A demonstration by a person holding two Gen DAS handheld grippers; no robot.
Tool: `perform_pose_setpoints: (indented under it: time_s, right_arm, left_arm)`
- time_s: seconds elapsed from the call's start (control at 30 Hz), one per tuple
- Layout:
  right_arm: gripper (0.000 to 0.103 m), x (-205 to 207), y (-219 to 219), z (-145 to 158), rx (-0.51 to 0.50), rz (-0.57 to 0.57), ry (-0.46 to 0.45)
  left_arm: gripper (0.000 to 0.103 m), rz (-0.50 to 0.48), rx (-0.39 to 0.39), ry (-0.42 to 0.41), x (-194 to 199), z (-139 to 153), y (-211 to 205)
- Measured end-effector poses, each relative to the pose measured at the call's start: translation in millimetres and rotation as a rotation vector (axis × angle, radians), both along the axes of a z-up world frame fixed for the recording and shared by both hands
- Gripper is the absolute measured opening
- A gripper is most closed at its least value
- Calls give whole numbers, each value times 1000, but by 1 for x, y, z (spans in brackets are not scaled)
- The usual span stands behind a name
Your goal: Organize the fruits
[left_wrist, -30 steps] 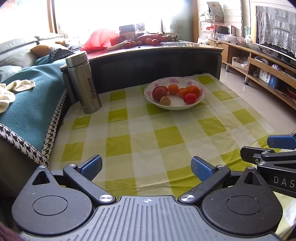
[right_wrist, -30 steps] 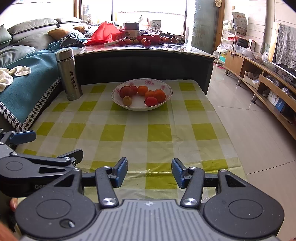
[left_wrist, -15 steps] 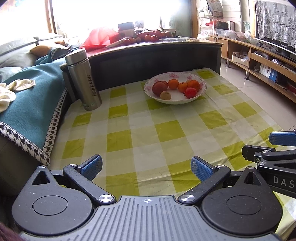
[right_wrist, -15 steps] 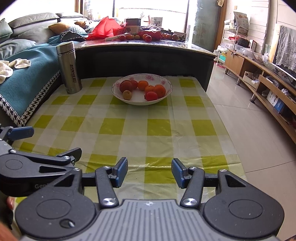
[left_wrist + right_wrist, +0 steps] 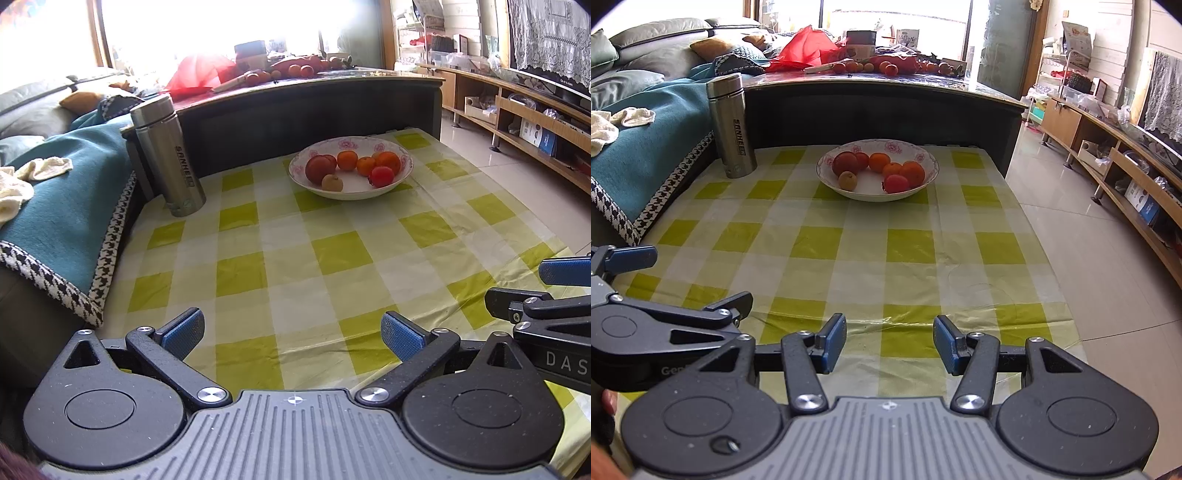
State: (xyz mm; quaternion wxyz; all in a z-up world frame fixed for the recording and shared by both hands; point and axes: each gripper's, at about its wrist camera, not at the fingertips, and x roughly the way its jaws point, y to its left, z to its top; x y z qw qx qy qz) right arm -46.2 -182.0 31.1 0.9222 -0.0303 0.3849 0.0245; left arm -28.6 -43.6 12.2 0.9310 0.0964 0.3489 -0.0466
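One floral bowl (image 5: pixel 932 173) is seen, holding seven fruits: three oranges (image 5: pixel 879 161), three red fruits (image 5: pixel 845 163), one small brownish fruit (image 5: pixel 847 180). One steel flask (image 5: pixel 731 125) is counted.

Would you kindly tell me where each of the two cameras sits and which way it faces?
Left wrist view: on the left gripper, facing along the checked tablecloth toward the fruit bowl; its open fingers show, with the right gripper at the right edge.
Right wrist view: on the right gripper, facing the same way; its open fingers, the left gripper and a fingertip show.
Shared: bowl, steel flask, tablecloth.
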Motion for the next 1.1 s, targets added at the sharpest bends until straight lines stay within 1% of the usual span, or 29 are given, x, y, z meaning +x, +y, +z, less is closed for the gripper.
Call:
perform_pose_setpoints:
  time_s: [0.87,1.1]
  right_arm:
    - [56,-1,1,-2,3,9,7]
    - [56,-1,2,-2,3,11,7]
  left_arm:
    - [103,10,25,-10,-3,-2,-1]
    - [103,14,19,-4,-2,-2,-1]
